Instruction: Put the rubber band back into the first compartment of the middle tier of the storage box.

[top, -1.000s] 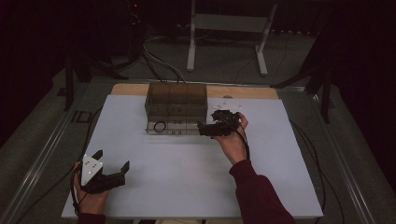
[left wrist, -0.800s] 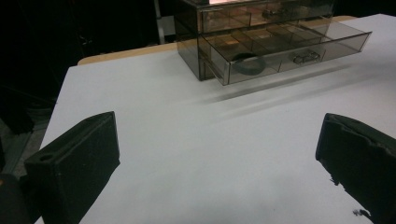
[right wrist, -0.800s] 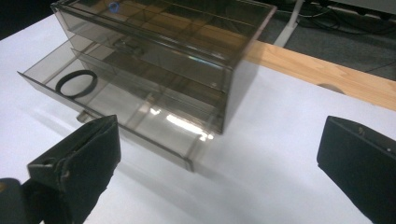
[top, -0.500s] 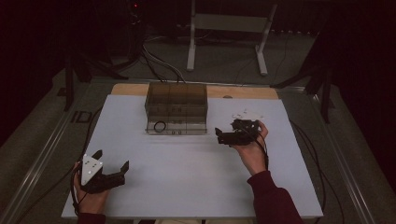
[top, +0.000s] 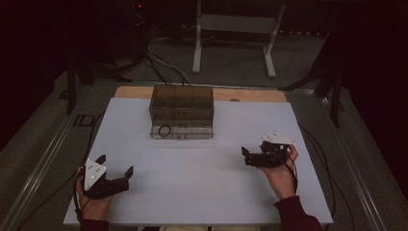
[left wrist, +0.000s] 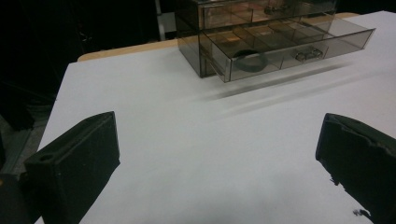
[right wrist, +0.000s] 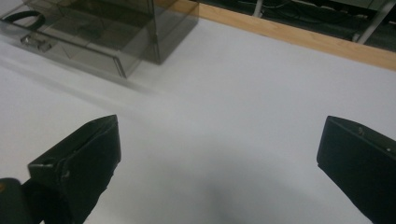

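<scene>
A smoky clear drawer box (top: 182, 105) stands at the back middle of the white table (top: 202, 192). Its bottom drawer (left wrist: 299, 44) is pulled out, and a black ring (top: 165, 130) lies in the drawer's left compartment (left wrist: 251, 59). My left gripper (top: 115, 169) rests open near the front left edge, nothing between its jaws. My right gripper (top: 245, 157) is open at the right of the table, well away from the box, also holding nothing. In the right gripper view the box (right wrist: 121, 28) sits at the upper left.
A wooden strip (top: 250, 95) edges the table's back. Beyond it stand a white metal stand (top: 235, 29) and cables on the dark floor. Metal rails (top: 43, 159) run along the table's sides.
My right gripper has drawn back from the drawer box toward the front right of the table. The left gripper has stayed put.
</scene>
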`<state>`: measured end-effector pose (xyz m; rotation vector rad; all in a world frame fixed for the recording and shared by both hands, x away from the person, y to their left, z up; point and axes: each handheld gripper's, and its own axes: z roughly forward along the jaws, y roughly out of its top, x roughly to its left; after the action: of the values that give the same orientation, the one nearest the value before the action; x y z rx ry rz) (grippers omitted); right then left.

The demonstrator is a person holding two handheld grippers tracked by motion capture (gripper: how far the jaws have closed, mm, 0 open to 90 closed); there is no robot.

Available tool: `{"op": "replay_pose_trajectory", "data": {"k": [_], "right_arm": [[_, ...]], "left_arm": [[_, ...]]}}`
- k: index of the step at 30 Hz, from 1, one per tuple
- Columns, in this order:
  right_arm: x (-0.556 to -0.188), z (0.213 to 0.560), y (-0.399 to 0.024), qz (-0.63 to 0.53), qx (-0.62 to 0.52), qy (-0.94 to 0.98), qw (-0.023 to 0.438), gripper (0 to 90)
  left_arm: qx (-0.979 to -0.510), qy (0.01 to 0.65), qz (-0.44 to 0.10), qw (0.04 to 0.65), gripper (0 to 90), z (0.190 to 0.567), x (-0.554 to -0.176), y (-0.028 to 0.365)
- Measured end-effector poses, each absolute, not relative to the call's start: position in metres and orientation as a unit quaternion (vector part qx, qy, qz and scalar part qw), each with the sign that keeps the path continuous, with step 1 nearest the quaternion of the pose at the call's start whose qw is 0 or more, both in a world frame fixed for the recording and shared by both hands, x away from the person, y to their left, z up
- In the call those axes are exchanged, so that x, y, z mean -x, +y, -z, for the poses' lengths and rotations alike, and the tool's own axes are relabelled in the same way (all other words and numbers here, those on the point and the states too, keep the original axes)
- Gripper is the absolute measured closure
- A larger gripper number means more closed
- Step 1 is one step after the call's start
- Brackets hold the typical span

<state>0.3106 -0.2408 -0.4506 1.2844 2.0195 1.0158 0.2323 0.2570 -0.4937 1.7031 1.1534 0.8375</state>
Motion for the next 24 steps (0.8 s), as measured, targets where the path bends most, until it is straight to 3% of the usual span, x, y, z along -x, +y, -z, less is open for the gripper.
{"op": "replay_pose_trajectory", "data": {"k": [12,24], "right_arm": [[-0.271,0.477,-0.271,-0.422,-0.469,0.726,0.274,0.4],[-0.25,0.482,-0.292,-0.449,-0.467,0.705,0.289,0.4]], "left_arm": [[-0.689,0.461,-0.333,0.449,0.4,0.493,-0.232,0.257],[-0.684,0.459,-0.324,0.465,0.4,0.493,-0.232,0.259]]}}
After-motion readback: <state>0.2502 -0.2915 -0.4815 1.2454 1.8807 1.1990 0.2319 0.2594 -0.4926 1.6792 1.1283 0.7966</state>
